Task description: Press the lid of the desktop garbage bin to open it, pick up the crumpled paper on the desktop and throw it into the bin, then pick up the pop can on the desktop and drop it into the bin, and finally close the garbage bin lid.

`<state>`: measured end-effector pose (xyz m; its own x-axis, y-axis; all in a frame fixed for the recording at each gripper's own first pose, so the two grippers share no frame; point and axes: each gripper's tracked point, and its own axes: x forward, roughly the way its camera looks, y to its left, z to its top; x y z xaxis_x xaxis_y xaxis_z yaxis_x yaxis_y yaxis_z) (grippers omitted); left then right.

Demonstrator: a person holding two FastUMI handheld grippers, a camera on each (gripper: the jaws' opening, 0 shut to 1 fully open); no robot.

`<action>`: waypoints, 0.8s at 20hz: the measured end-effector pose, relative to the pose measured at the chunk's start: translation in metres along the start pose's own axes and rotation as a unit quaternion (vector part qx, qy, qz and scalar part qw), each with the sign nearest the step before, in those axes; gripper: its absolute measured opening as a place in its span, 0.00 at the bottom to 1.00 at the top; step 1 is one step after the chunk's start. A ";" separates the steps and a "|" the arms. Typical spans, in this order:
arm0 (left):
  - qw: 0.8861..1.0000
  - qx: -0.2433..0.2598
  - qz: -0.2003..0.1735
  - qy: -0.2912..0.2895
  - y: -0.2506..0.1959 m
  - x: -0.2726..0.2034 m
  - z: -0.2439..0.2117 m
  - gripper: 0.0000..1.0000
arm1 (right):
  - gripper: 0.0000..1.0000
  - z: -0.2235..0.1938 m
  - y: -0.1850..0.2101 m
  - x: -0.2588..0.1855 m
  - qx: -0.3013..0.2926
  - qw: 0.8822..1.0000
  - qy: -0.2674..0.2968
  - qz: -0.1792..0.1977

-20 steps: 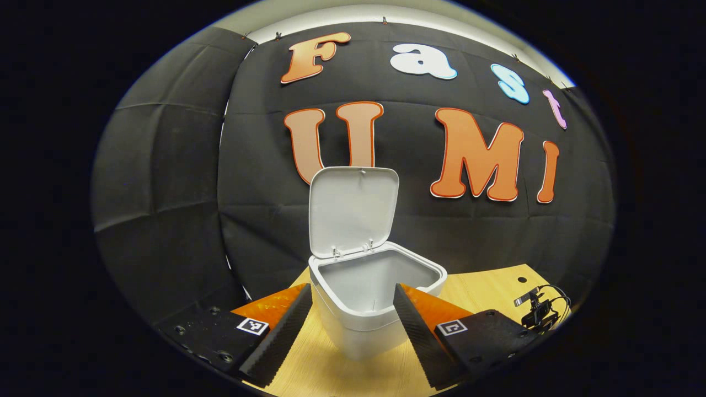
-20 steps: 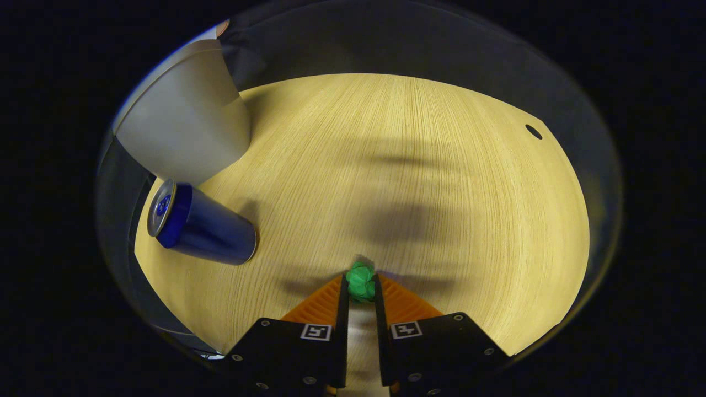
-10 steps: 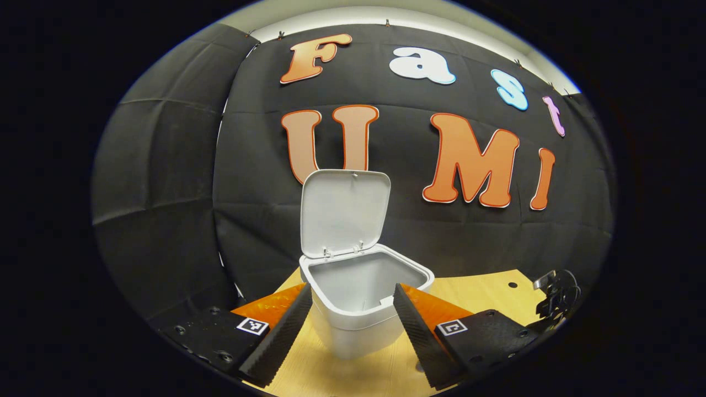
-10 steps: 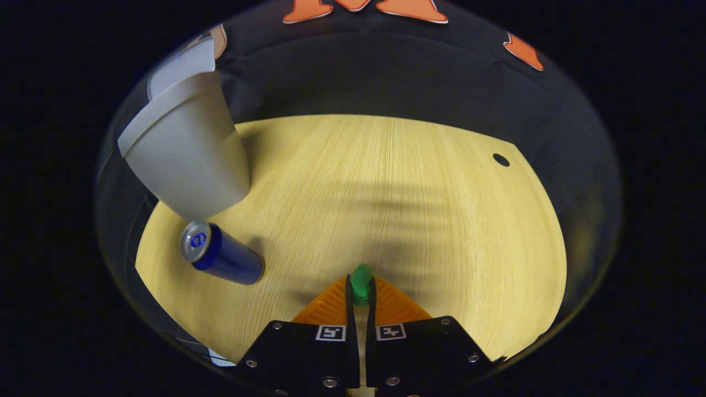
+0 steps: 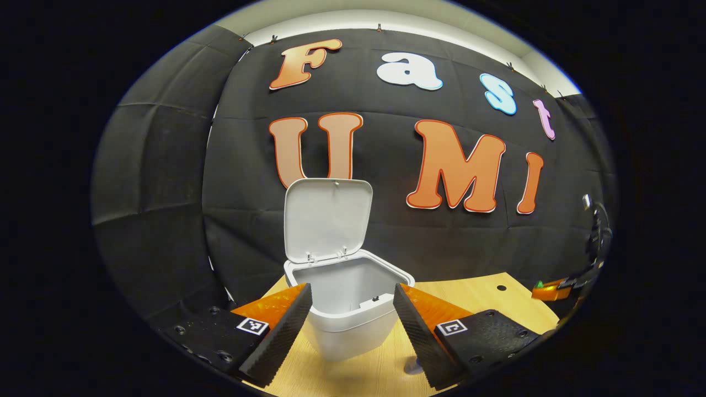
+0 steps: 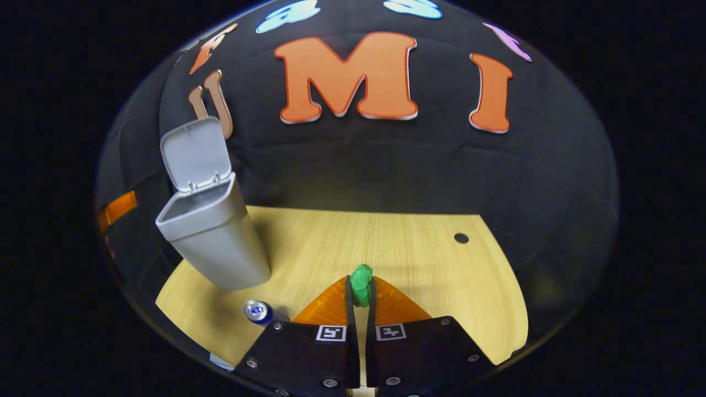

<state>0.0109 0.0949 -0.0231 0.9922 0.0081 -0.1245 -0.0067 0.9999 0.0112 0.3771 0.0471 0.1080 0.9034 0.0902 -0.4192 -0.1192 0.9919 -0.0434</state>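
Green paper: the crumpled paper (image 6: pixel 362 282) is pinched between the two fingers of the right tool (image 6: pixel 361 292), held up off the worktop (image 6: pixel 419 259).
Right tool: clenched on the paper, both fingers pressing its sides; in the left gripper view it shows far off at the right edge (image 5: pixel 551 288).
Left tool: the left tool (image 5: pixel 352 309) is spread wide with nothing between its fingers, the bin just ahead of them.
Bin: the grey garbage bin (image 5: pixel 347 314) (image 6: pixel 212 242) stands on the worktop (image 5: pixel 485 295) near the booth's wall, to the left of the paper in the right gripper view.
Lid: the lid (image 5: pixel 325 219) (image 6: pixel 194 153) is swung up and back on its hinges, the bin's mouth open.
Can: the blue pop can (image 6: pixel 258 312) lies just beside the bin's base, partly hidden behind the right tool's body.
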 end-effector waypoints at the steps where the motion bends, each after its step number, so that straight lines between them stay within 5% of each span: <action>1: 1.000 0.000 -0.002 -0.002 -0.002 -0.001 0.002 0.94 | 0.05 0.021 0.000 -0.011 -0.002 1.000 -0.021 0.004; 9: 1.000 0.004 0.001 -0.004 0.004 -0.016 0.002 0.94 | 0.05 0.150 0.051 -0.063 -0.058 0.986 -0.147 0.053; 16: 1.000 0.003 0.025 0.004 0.037 -0.037 -0.009 0.94 | 0.04 0.220 0.159 -0.070 -0.098 0.961 -0.209 0.150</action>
<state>-0.0272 0.1312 -0.0268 0.9897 0.0582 -0.1311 -0.0557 0.9982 0.0228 0.3859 0.2179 0.3298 0.8984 0.4374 -0.0402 -0.4377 0.8839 -0.1645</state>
